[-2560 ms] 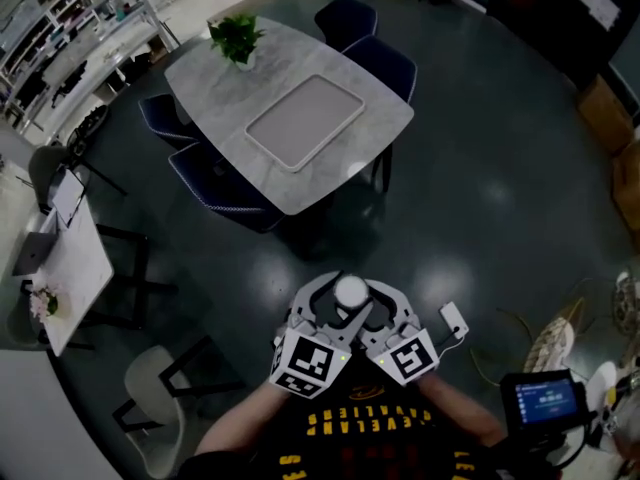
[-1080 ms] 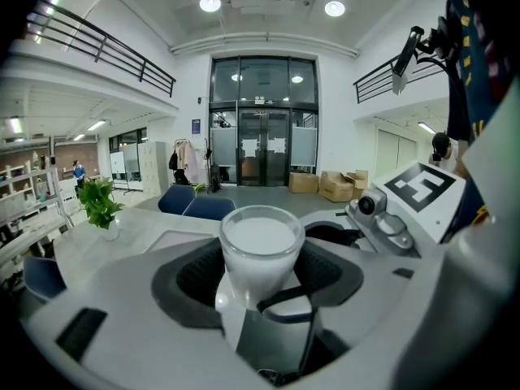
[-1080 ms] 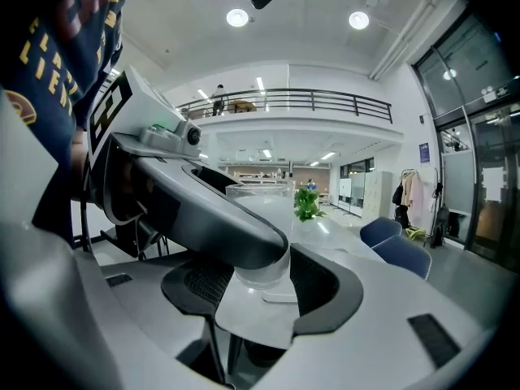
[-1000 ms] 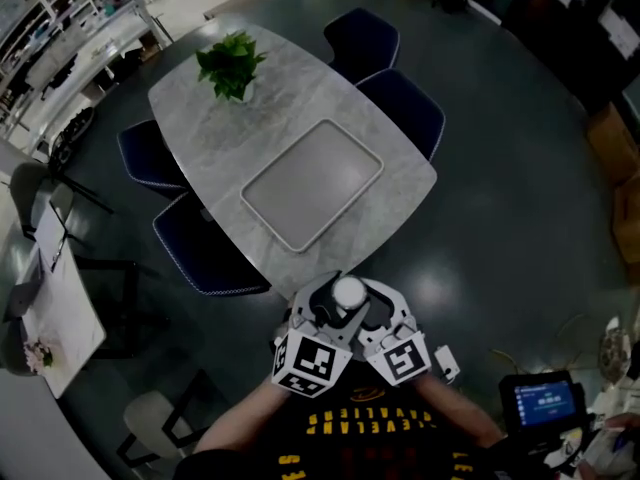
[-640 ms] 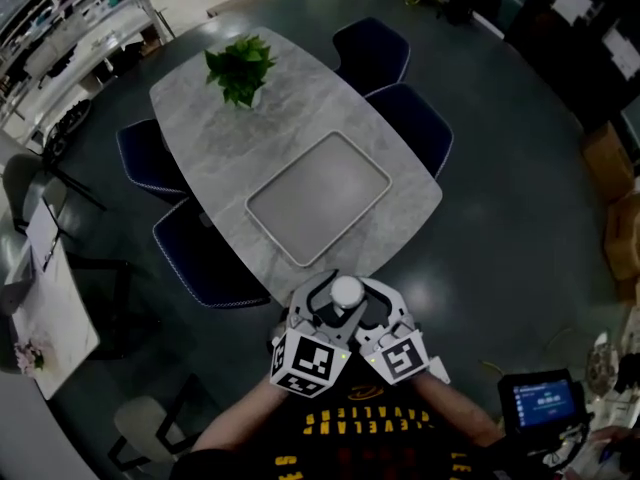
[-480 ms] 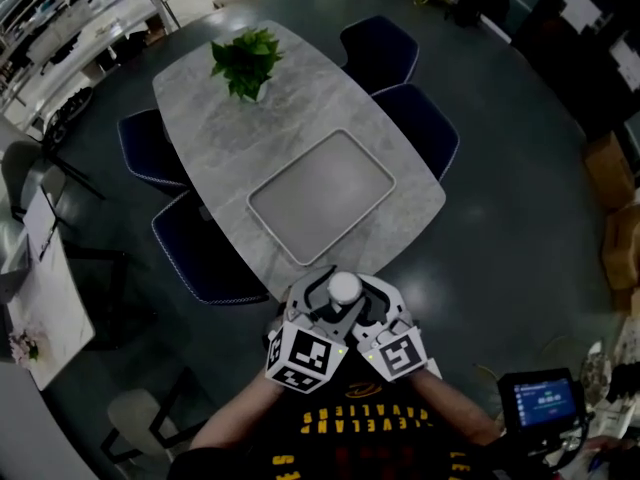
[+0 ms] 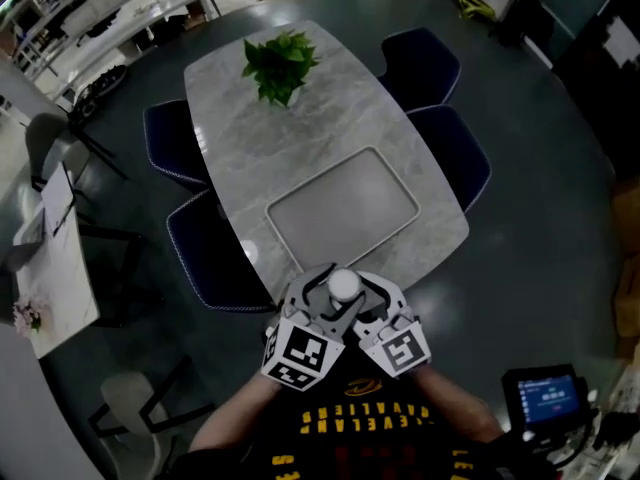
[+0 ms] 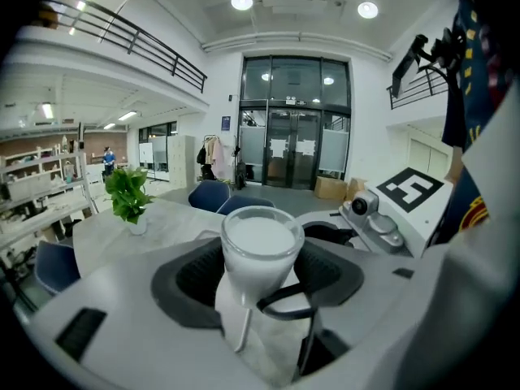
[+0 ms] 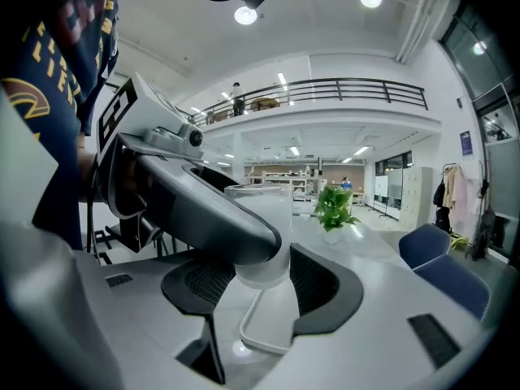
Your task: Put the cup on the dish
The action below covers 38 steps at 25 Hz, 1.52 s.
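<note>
A white cup (image 7: 343,285) sits upright between my two grippers, held close in front of the person's chest. The left gripper (image 7: 325,288) and the right gripper (image 7: 362,290) meet around it from either side. In the left gripper view the cup (image 8: 260,246) stands between the dark pads, which touch its sides. In the right gripper view the cup (image 9: 258,218) is partly hidden by the left gripper's finger. A grey rectangular dish (image 7: 342,218) lies on the marble table (image 7: 300,128), just beyond the grippers. It is empty.
A potted green plant (image 7: 280,65) stands at the table's far end. Dark blue chairs flank the table on the left (image 7: 215,258) and right (image 7: 455,158). A white side table (image 7: 55,268) and a pale chair (image 7: 135,408) stand left.
The table and dish have drawn nearer and now reach the grippers' tips. Both grippers stay together around the cup in the same pose.
</note>
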Motion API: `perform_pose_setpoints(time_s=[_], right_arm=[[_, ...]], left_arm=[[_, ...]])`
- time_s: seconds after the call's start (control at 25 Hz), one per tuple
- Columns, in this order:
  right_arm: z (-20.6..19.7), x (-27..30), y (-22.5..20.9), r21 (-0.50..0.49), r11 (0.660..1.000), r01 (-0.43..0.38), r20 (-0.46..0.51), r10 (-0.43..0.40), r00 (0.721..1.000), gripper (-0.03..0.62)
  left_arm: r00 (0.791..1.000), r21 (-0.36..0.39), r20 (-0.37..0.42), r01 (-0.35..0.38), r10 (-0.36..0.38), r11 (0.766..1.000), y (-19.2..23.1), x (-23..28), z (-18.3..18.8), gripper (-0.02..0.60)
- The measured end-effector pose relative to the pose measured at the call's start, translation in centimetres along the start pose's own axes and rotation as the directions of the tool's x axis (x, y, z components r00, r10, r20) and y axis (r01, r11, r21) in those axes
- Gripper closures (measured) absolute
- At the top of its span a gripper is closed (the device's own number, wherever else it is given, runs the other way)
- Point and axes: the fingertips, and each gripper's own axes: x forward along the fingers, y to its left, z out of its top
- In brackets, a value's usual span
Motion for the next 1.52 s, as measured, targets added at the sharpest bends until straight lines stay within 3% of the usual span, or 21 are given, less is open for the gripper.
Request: perform_pose_setpoints(time_s=[0.4, 0.64, 0.96, 1.12, 1.52], right_arm=[[-2.0, 3.9, -8.0, 0.017, 0.996, -0.083, -0.053, 0.084, 0.995, 0.365], [-5.0, 6.8, -10.9, 0.009, 0.992, -0.129, -0.116, 0.13, 0.985, 0.365], [-9.4, 10.3, -12.9, -0.055, 0.975, -0.213, -0.217, 0.196, 0.956, 0.365], [-11.7, 11.9, -13.7, -0.065, 0.97, -0.233, -0.266, 0.208, 0.941, 0.365], [-17.0, 15.6, -14.9, -0.109, 0.951, -0.288, -0.427, 0.217, 0.878, 0.365]], left_arm=[[0.997, -0.049, -0.013, -0.081, 0.08, 0.996, 4.9, 7.8, 1.1, 0.319], [0.991, -0.087, -0.046, -0.128, 0.124, 0.988, 7.7, 11.6, -0.7, 0.319], [0.981, -0.13, -0.068, -0.19, 0.182, 0.973, 11.0, 15.3, -3.9, 0.319], [0.975, -0.117, -0.084, -0.216, 0.207, 0.969, 12.3, 17.0, -5.5, 0.319], [0.963, -0.119, -0.154, -0.242, 0.223, 0.963, 15.2, 20.4, -10.4, 0.319]])
